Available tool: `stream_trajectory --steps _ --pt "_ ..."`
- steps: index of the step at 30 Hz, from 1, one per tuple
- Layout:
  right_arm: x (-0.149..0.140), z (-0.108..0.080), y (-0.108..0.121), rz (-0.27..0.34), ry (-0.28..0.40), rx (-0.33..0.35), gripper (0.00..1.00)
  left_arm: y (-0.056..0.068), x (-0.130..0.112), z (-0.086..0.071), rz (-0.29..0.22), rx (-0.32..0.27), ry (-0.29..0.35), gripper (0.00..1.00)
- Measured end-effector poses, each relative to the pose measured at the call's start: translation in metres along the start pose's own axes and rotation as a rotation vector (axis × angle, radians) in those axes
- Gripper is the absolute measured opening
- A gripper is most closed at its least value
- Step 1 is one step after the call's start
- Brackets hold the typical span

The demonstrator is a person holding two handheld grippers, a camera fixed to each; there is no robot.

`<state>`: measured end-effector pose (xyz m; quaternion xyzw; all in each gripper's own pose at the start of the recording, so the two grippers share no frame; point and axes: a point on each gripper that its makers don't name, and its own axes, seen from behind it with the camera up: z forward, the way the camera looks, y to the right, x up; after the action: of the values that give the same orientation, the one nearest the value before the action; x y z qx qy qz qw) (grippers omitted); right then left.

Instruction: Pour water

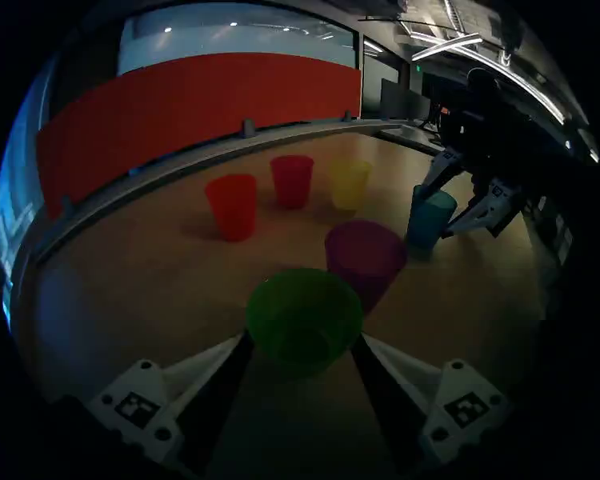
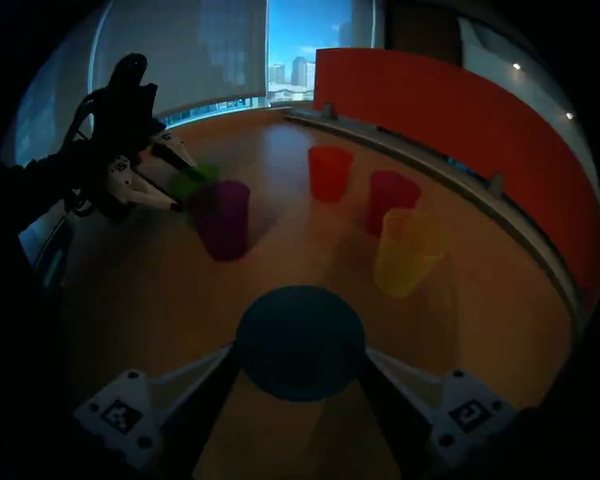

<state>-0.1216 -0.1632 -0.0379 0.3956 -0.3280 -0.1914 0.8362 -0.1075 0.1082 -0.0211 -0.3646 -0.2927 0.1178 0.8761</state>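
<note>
The left hand-held gripper (image 1: 302,340) gripped a green cup (image 1: 304,308) at 6 o'clock in its view. The right hand-held gripper (image 2: 300,352) likewise gripped a teal cup (image 2: 300,336). On the wooden counter (image 1: 156,272), a purple cup (image 1: 366,254) stood just beyond the green cup at 1 o'clock, its base hidden. An orange cup (image 1: 233,206), red cup (image 1: 292,181) and yellow cup (image 1: 350,184) stood farther off. Dim light hid the cups' contents.

The left tool (image 1: 304,342) and right tool (image 2: 300,352) look alike. Each has two white wedge-shaped fingers (image 1: 180,384) with black inner faces. Every finger carries a square black-and-white marker (image 1: 136,408) with small dark screw holes (image 1: 146,366) around it. Seen farther off, a bulky black body (image 2: 126,100) sits behind the fingers, with a thin dark loop (image 2: 82,116) beside it.
</note>
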Motion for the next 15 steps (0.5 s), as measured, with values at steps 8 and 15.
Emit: stream_trajectory --steps 8,15 --pt "-0.002 -0.006 0.001 0.005 0.004 -0.011 1.0 -0.004 -0.003 -0.007 -0.001 0.013 -0.008 0.91" --pt "-0.011 -0.018 0.004 0.013 0.014 -0.033 1.0 -0.012 -0.007 -0.019 -0.023 0.037 -0.005 0.97"
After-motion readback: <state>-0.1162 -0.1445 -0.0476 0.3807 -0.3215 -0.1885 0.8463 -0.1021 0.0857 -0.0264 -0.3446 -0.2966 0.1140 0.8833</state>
